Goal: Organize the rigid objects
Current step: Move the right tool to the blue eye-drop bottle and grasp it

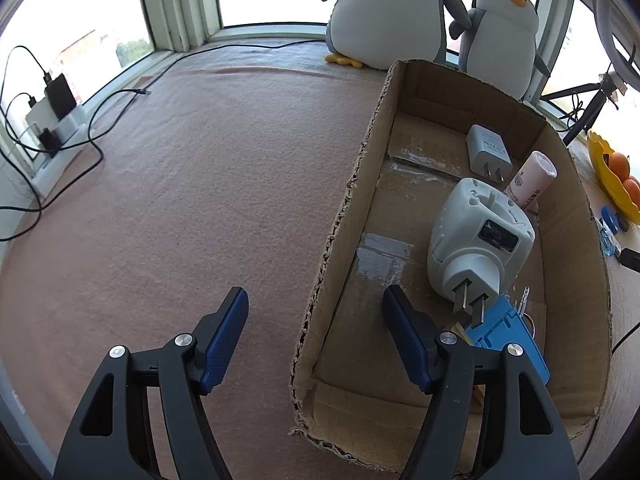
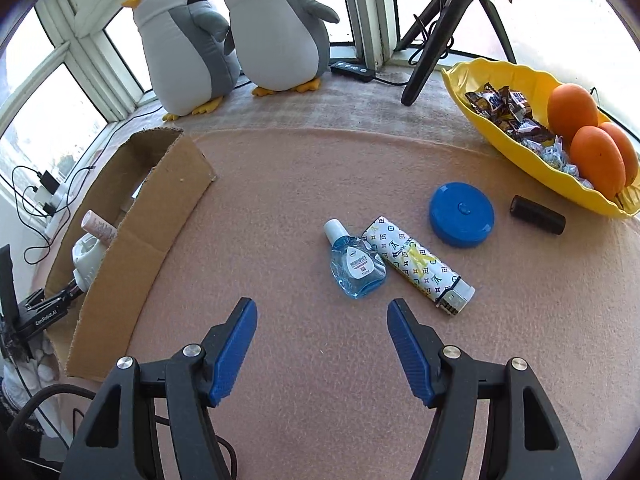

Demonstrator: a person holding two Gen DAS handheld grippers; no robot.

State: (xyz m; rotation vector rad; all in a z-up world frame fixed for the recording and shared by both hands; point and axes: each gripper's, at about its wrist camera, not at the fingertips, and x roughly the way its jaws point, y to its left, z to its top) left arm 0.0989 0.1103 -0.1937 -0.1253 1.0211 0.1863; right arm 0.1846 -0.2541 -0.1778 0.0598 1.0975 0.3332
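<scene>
While on the bench: lighter (image 2: 419,266) lies flat, metal end toward camera
Left tool (image 1: 316,320): spread, empty
Right tool (image 2: 322,330): spread, empty

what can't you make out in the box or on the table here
- Left wrist view: blue case and keys in the cardboard box, partly hidden by the white plug-in device and the left tool.
- Right wrist view: box contents, mostly hidden by its wall.
- Eye-drop bottle label: too small.
</scene>
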